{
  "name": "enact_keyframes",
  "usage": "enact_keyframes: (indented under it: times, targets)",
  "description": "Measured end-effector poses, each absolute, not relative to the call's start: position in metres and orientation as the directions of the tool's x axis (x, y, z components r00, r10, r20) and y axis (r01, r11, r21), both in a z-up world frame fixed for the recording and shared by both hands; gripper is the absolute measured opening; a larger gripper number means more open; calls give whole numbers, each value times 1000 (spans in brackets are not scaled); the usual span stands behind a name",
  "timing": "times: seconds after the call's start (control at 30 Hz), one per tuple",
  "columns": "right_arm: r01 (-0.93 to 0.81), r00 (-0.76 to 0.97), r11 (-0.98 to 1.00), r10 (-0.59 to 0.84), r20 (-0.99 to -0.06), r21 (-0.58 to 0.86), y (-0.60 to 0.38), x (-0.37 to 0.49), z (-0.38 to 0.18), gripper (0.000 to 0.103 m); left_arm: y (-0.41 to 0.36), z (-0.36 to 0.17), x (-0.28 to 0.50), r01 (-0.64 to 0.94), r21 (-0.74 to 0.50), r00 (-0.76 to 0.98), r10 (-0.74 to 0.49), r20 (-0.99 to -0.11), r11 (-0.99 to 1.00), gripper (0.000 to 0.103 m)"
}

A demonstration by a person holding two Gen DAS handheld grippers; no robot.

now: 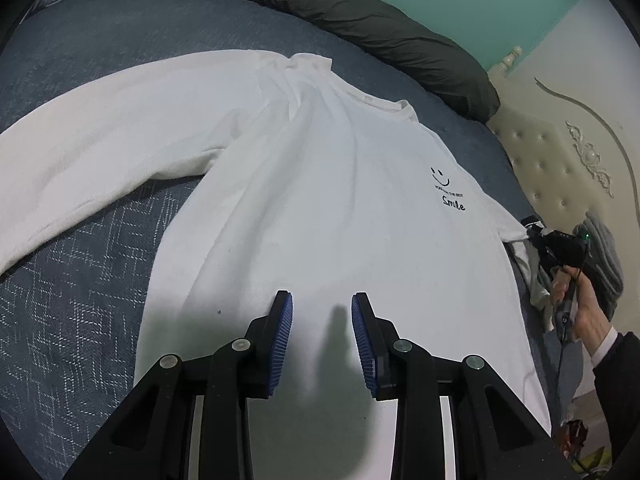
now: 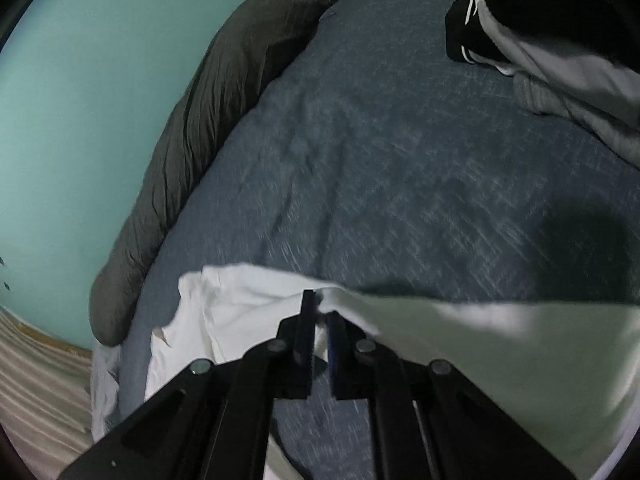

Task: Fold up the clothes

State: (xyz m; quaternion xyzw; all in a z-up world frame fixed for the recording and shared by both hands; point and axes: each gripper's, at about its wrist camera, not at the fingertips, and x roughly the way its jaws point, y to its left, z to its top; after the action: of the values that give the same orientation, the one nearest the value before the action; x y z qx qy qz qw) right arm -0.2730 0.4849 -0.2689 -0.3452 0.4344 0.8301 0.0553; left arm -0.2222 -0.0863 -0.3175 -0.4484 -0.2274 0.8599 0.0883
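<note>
Blue woven bedspread (image 1: 80, 280) covers the bed, a dark grey rolled quilt (image 1: 360, 20) along its far edge by the teal wall. White long-sleeved shirt with a black smile print (image 1: 320, 200) lies flat mid-bed, one sleeve spread out. Left gripper (image 1: 322, 300) hovers over the hem – blue pads parted, nothing between. Right gripper (image 2: 320, 308) – clamped on the shirt's other sleeve edge, lifted.

Bare blue bedspread (image 2: 400, 168) open ahead; dark bolster (image 2: 192, 152) blocks left, clothes pile (image 2: 560, 72) right.
</note>
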Motion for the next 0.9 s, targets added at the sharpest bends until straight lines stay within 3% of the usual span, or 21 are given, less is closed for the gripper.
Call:
enact_keyframes:
  times: [0.1, 0.17, 0.2, 0.23, 0.57, 0.6, 0.63, 0.7, 0.8, 0.9]
  targets:
    - [-411, -742, -604, -213, -635, 683, 484, -270, -275, 7, -87, -319, -222, 53, -470, -581, 356, -732, -881, 34]
    - [-416, -734, -580, -241, -635, 700, 478, -264, -282, 26, -86, -318, -222, 51, -467, -581, 354, -733, -883, 34]
    - [-404, -739, -575, -253, -625, 711, 474, -259, -282, 46, -86, -318, -223, 49, -465, -582, 353, -733, -884, 34]
    - [-385, -742, -581, -267, -615, 717, 468, -255, -283, 49, -86, -318, -223, 49, -463, -582, 352, -733, -885, 34]
    - [-312, -671, -635, -379, -637, 707, 418, -282, -302, 48, -85, -323, -225, 54, -452, -574, 343, -743, -890, 35]
    - [-319, -668, -636, -375, -643, 703, 417, -286, -304, 43, -85, -325, -225, 54, -450, -572, 341, -746, -892, 35]
    - [-324, -666, -637, -371, -647, 699, 416, -288, -306, 27, -85, -326, -225, 54, -448, -570, 341, -748, -893, 35]
    - [-320, -673, -646, -360, -646, 693, 415, -291, -306, 14, -85, -329, -226, 57, -448, -565, 341, -751, -892, 35]
    - [-305, -687, -669, -339, -643, 678, 416, -295, -300, 5, -86, -331, -226, 59, -447, -563, 340, -753, -893, 35]
    - [-309, -715, -674, -301, -631, 671, 426, -295, -291, 2, -84, -332, -226, 58, -437, -561, 333, -758, -897, 35]
